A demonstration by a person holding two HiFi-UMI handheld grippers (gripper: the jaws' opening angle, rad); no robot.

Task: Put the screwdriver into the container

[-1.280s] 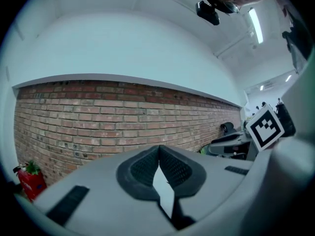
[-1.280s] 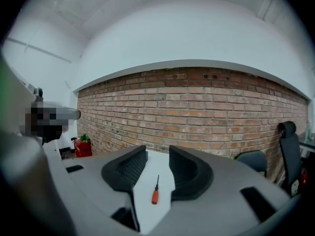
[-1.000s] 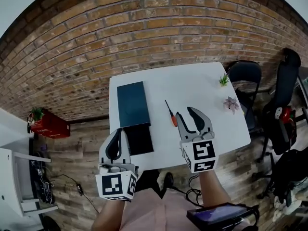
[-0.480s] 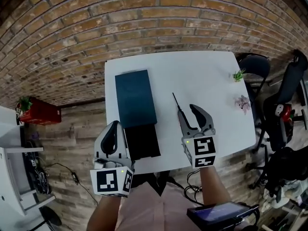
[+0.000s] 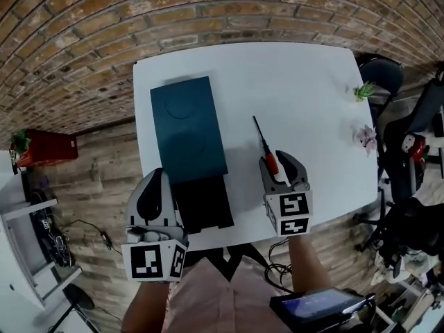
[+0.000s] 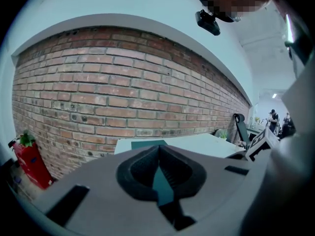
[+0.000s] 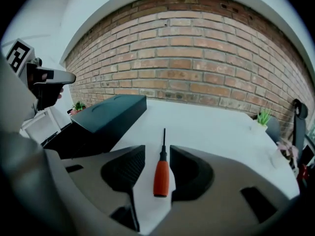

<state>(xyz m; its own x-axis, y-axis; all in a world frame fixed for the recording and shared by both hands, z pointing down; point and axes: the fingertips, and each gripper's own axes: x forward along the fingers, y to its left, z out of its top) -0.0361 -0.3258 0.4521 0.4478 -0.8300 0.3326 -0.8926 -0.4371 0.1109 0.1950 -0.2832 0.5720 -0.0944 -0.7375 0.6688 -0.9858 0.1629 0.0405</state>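
- The screwdriver [image 7: 161, 171] lies flat on the white surface [image 5: 305, 82], its orange handle toward the person and its dark shaft pointing toward the brick wall [image 5: 208, 9].
- The right gripper [image 5: 283, 166] is low over the surface with its jaws spread apart. The orange handle sits in the gap between them, with a strip of white surface showing on each side, so the jaws are not pressing it.
- The left gripper [image 5: 153, 180] is at the near left edge of the surface, its jaws closed tip to tip with nothing between them. Its view looks along the surface toward the wall.
- The container [image 5: 187, 127], a dark teal box, lies lengthwise on the left half of the surface, well apart from the screwdriver. A black section [image 5: 202, 203] touches its near end, just beside the left gripper.
- A small green potted plant [image 5: 363, 90] and a pinkish succulent [image 5: 365, 136] stand near the right edge of the surface.
- A dark chair [image 5: 380, 71] stands beyond that edge.
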